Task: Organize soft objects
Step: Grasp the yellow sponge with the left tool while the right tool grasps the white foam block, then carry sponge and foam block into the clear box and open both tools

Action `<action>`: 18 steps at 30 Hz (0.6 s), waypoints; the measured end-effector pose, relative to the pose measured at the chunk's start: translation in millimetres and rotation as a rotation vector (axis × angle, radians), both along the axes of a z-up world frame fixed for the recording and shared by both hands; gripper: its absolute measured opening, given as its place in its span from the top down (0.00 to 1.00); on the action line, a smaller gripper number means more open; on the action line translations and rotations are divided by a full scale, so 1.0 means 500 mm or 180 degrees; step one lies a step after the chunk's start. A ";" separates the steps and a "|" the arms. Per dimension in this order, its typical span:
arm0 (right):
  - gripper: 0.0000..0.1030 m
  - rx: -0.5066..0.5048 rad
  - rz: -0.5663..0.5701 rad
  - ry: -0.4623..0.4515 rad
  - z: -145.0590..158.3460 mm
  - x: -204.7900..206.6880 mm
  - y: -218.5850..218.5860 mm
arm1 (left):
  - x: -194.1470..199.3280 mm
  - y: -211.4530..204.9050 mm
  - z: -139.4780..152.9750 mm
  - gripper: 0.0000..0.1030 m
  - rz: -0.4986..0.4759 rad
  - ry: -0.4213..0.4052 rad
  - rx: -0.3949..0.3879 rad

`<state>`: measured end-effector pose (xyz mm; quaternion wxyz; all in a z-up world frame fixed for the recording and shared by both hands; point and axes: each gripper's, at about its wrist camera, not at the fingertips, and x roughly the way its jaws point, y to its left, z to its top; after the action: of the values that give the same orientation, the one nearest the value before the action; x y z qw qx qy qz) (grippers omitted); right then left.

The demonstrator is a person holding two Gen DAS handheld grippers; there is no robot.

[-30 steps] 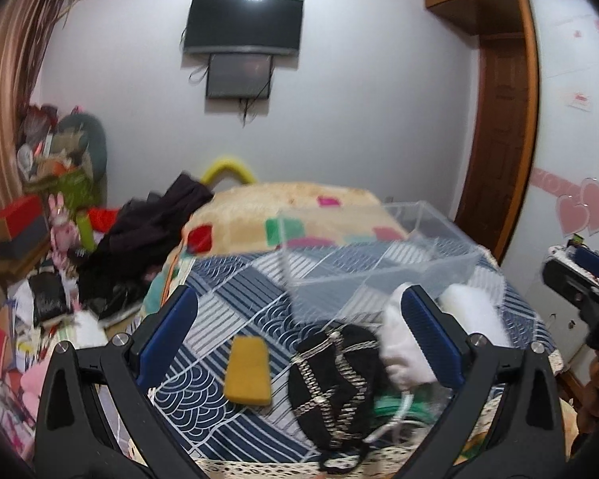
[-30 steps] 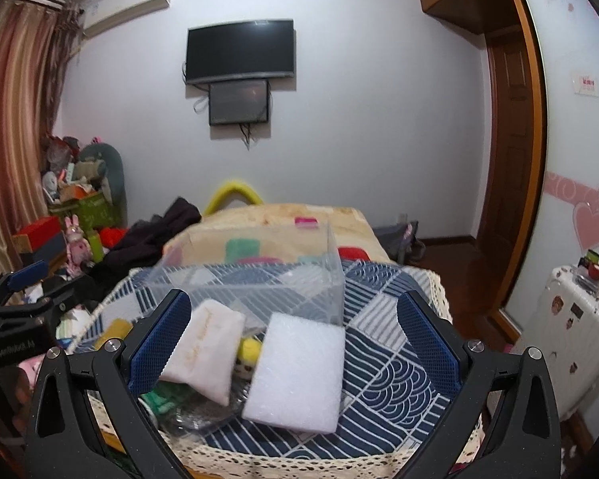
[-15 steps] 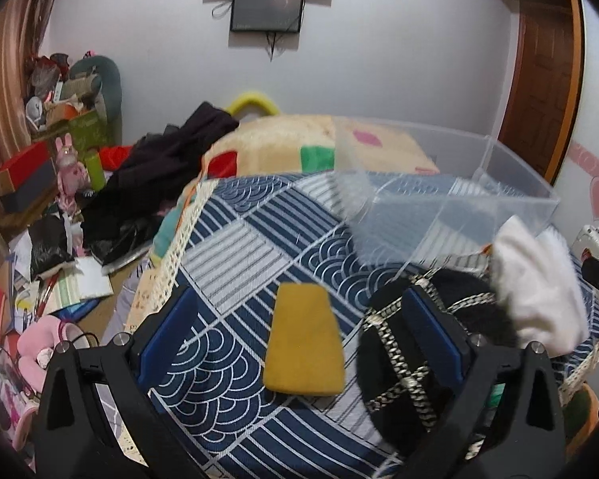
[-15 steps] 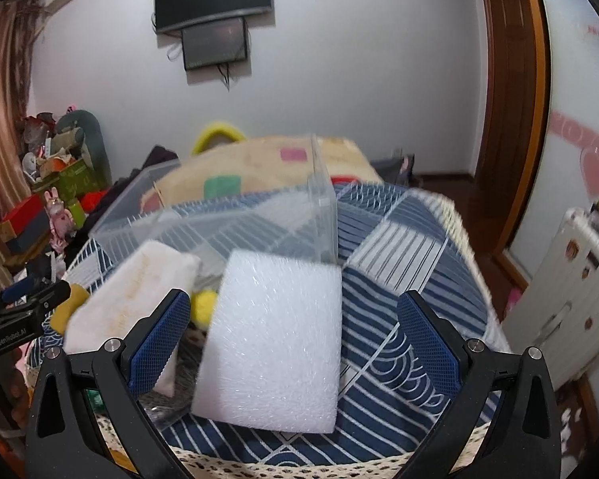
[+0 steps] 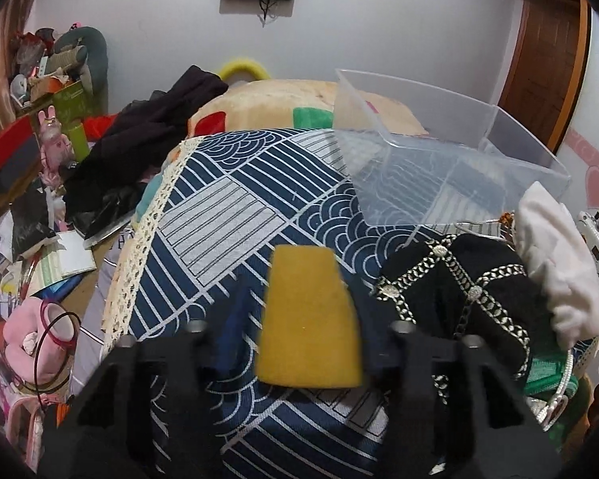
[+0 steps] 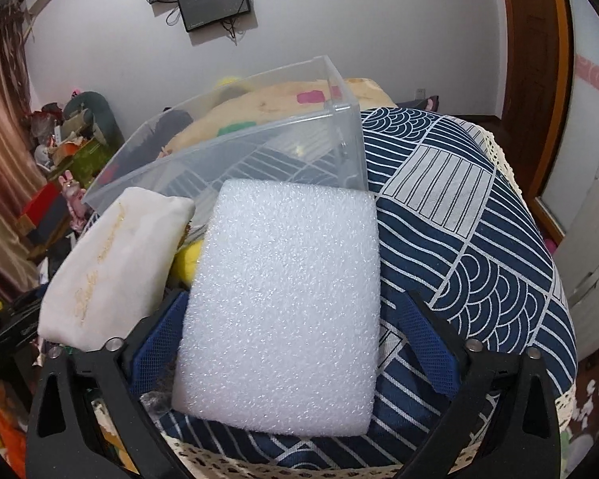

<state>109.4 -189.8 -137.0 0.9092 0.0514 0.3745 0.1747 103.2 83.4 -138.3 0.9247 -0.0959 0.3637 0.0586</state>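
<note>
A yellow sponge lies on the blue patterned cloth. My left gripper straddles it, jaws narrowed close to its sides, blurred. A white foam pad lies on the cloth in front of a clear plastic bin. My right gripper straddles the pad, left pad touching its edge, right pad a little apart. A white pouch lies left of the pad. A black beaded bag and the white pouch lie right of the sponge. The bin stands behind.
A yellow soft ball sits between pouch and foam pad. A green item with white cord lies at the table's right edge. Dark clothes and floor clutter lie left. A patchwork cushion lies behind.
Both grippers moved forward and down onto the table. The left jaws narrowed around the yellow sponge. The right jaws narrowed around the white foam pad.
</note>
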 end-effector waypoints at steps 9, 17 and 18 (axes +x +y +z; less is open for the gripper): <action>0.21 0.0002 0.0012 -0.0162 0.020 -0.010 -0.019 | -0.028 -0.025 0.050 0.63 -0.0047 -0.0242 0.0175; 0.21 -0.0029 -0.0108 -0.0573 0.090 -0.025 -0.044 | -0.034 -0.051 0.117 0.63 -0.0158 -0.0476 0.0284; 0.21 -0.0022 -0.0110 -0.0615 0.097 -0.025 -0.045 | -0.032 -0.052 0.128 0.63 -0.0173 -0.0510 0.0278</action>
<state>96.7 -212.3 -88.5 0.9441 0.0376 0.2847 0.1619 87.0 57.1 -74.3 0.9554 -0.0500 0.2882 0.0414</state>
